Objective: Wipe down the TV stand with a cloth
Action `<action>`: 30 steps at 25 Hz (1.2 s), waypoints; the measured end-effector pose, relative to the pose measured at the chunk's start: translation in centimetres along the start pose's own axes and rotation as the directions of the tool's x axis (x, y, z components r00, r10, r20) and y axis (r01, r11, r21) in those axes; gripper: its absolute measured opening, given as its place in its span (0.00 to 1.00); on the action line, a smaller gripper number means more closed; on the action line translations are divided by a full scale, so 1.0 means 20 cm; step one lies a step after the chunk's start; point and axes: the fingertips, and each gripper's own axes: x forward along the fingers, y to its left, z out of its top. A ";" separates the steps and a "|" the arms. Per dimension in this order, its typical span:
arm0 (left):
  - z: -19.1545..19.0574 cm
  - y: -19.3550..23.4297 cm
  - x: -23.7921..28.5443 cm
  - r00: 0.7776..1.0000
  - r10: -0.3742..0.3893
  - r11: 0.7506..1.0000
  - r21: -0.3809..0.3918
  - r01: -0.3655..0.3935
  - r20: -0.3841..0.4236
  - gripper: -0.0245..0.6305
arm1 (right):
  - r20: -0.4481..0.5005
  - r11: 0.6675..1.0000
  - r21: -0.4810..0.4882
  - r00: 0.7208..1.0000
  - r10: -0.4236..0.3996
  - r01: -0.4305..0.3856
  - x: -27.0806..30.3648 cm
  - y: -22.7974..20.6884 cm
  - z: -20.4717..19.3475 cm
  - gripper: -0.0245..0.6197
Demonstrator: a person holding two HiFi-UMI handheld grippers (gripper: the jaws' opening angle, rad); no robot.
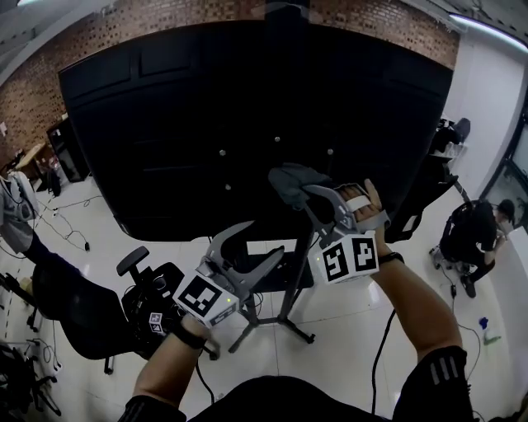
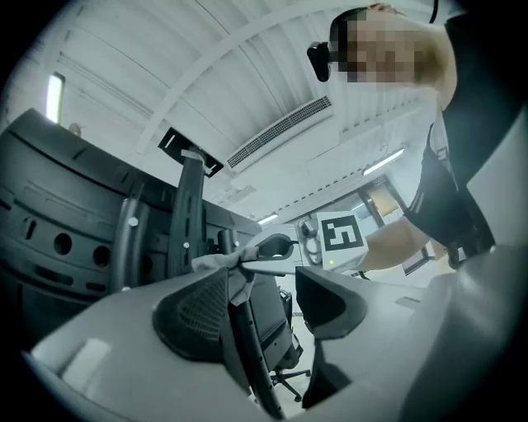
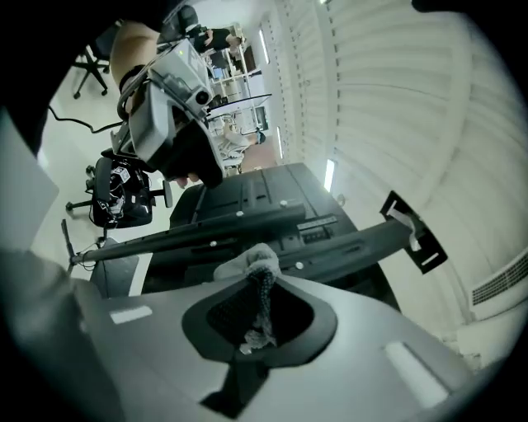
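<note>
The big black back panel of the TV (image 1: 247, 124) fills the middle of the head view, and the stand's pole and splayed legs (image 1: 287, 317) sit below it. My right gripper (image 1: 309, 194) is shut on a crumpled grey cloth (image 1: 290, 183) and holds it up against the panel's lower edge. In the right gripper view the cloth (image 3: 257, 265) is pinched between the closed pads of that gripper (image 3: 260, 305). My left gripper (image 1: 268, 236) is lower and to the left, open and empty. In the left gripper view the left gripper (image 2: 260, 288) shows its jaws wide apart, with the cloth (image 2: 216, 260) beyond them.
A black office chair (image 1: 148, 293) stands on the white floor at the left, with cables around it. At the right a person in dark clothes (image 1: 472, 235) crouches. A small blue-topped item (image 1: 485, 328) lies near the right edge. A brick wall (image 1: 165, 25) runs behind the TV.
</note>
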 end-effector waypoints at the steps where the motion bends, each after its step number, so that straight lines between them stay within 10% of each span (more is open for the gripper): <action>1: 0.02 -0.02 0.03 1.000 -0.015 1.000 0.009 0.015 0.009 0.45 | -0.010 1.000 0.005 1.000 -0.025 0.025 -0.03 -0.06 -0.04 0.07; 11: 0.09 -0.16 0.30 0.994 -0.108 0.993 0.048 0.106 0.035 0.45 | -0.104 0.975 0.180 0.988 -0.114 0.132 -0.05 -0.30 -0.54 0.07; 30: -0.15 -0.19 0.56 0.994 -0.097 0.995 -0.002 0.097 -0.053 0.45 | -0.216 0.990 0.081 0.972 -0.093 0.113 0.06 -0.25 -1.03 0.07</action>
